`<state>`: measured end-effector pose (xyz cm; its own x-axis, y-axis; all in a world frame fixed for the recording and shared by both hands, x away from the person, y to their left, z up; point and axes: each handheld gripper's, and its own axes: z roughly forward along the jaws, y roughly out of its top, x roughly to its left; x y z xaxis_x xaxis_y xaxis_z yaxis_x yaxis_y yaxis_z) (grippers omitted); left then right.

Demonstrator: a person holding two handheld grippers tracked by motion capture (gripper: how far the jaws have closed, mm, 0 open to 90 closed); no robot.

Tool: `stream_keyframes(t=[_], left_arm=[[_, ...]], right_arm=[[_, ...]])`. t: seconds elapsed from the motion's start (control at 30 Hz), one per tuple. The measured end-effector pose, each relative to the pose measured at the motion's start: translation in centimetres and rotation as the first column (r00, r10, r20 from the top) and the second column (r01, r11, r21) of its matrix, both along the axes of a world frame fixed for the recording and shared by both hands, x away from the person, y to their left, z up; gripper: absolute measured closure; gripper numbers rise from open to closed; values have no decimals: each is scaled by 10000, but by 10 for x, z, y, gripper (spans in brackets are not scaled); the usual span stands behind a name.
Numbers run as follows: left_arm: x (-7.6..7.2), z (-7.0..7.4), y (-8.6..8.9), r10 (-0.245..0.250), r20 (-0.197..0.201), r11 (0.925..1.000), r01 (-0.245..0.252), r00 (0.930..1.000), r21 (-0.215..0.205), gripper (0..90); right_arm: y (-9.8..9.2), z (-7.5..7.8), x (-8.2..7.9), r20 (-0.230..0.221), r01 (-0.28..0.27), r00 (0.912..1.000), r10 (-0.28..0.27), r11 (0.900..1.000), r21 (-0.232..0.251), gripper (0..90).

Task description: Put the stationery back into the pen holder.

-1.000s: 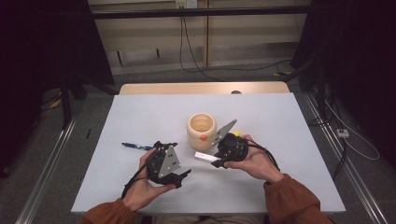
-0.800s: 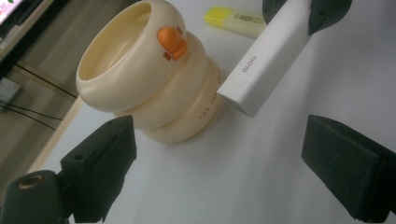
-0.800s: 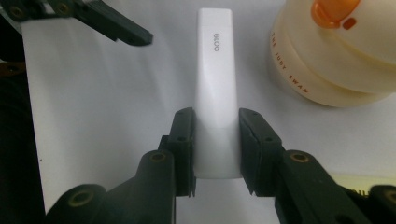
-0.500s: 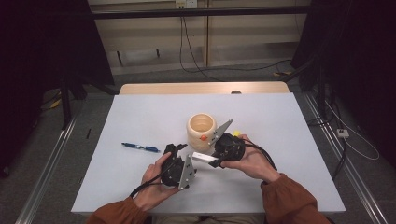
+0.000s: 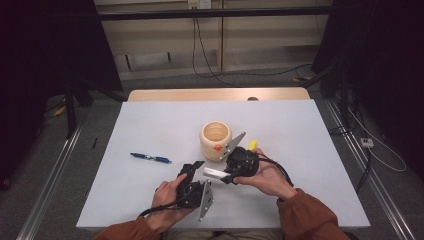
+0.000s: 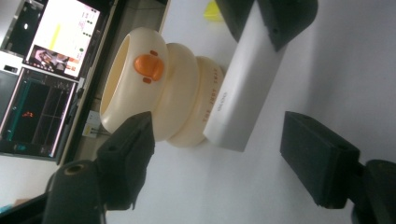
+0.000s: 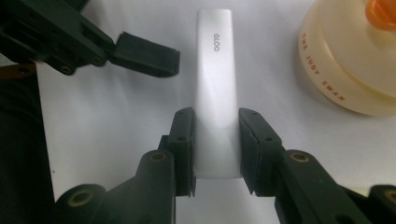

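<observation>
High view: white worktop (image 5: 150,200), cream duck pot (image 5: 216,141) standing upright near the middle, blue pen (image 5: 150,158) lying well off to its left, small yellow bit (image 5: 253,144) just right of the pot. Both hands low in frame, orange sleeves (image 5: 305,215) at the bottom edge.

Right tool (image 5: 225,175) clamped on a white stick (image 5: 216,173), held roughly level and pointing left toward the left tool (image 5: 196,172). Looks lifted off the worktop rather than lying on it, though hard to be sure from up top. Stick sits just in front of the pot, near it but apart.

Right gripper view: pads (image 7: 185,140) pressed flat against both sides of the stick (image 7: 214,88) at its near end, free end poking out ahead with tiny grey lettering on it. Other tool's jaw tip just left of that free end, not touching. Pot (image 7: 350,60) off at upper right, red lettering round its base.

Left gripper view: left tool (image 6: 224,144) apart, jaws just been closing in, stick's free end (image 6: 243,93) coming down between them but clear of both pads. Nothing gripped there yet. Pot (image 6: 159,88) behind, orange beak facing the camera, monitor (image 6: 56,37) in the background.
</observation>
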<state>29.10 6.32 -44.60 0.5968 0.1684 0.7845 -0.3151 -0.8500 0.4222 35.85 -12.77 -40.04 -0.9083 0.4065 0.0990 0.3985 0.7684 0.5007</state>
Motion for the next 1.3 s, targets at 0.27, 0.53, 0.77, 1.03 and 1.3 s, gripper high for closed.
stream_keyframes(t=[0.27, 0.53, 0.77, 1.03, 1.3], left_arm=[[-3, -4, -3, -108, 40, 9997, 107, 9999, 215, 361], [-6, -8, -9, -287, 343, 9939, 249, 9990, 1072, 450], [-7, -9, -13, -519, 452, 9940, 472, 9976, 986, 502], [-7, -9, -13, -532, 727, 9930, 451, 9959, 1089, 618], [-9, -11, -13, -574, 752, 9917, 482, 9955, 1191, 673]], right_arm=[[4, 0, -1, -143, -51, 9999, 53, 9998, 192, 676], [9, -2, -1, -245, -52, 9997, 58, 9997, 244, 676], [9, -4, 0, -434, 16, 9991, -1, 9994, 346, 675], [10, -5, 0, -437, 57, 9990, -34, 9986, 529, 675], [7, -5, 2, -358, 77, 9993, -49, 9969, 779, 673]])
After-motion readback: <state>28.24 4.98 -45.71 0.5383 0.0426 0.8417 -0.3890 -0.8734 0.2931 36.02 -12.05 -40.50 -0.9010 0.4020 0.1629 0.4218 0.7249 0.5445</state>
